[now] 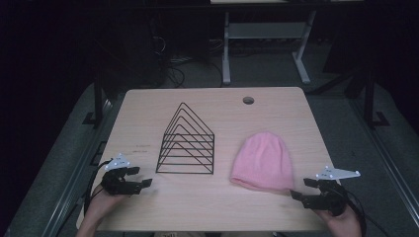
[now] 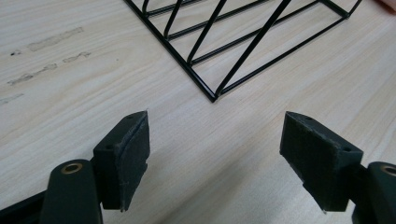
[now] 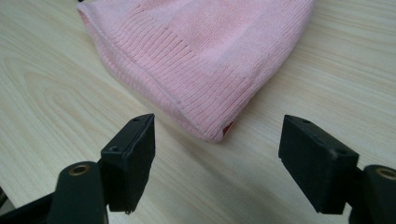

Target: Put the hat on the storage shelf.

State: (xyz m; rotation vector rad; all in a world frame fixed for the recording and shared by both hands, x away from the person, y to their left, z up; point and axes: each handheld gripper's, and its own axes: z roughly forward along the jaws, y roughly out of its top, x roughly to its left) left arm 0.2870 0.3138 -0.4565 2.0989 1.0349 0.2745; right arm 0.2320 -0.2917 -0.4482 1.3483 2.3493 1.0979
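Pink beanie (image 3: 205, 51) just ahead of R gripper (image 3: 217, 161)

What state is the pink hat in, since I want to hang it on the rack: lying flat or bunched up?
Lying flat. The pink hat is spread smooth on the table, brim toward the person, beside the wire rack.

- Light wood table (image 1: 276, 106) with rounded corners, and a small round hole (image 1: 248, 100) near the far edge, a bit right of the middle.
- Black wire rack (image 1: 186, 142) with triangle-shaped dividers sits left of centre, standing upright.
- Pink knit beanie (image 1: 263, 162) lies flat toward the right edge, its opening facing the near edge.
- Few faint scuff marks (image 2: 44, 56) over by the left edge.
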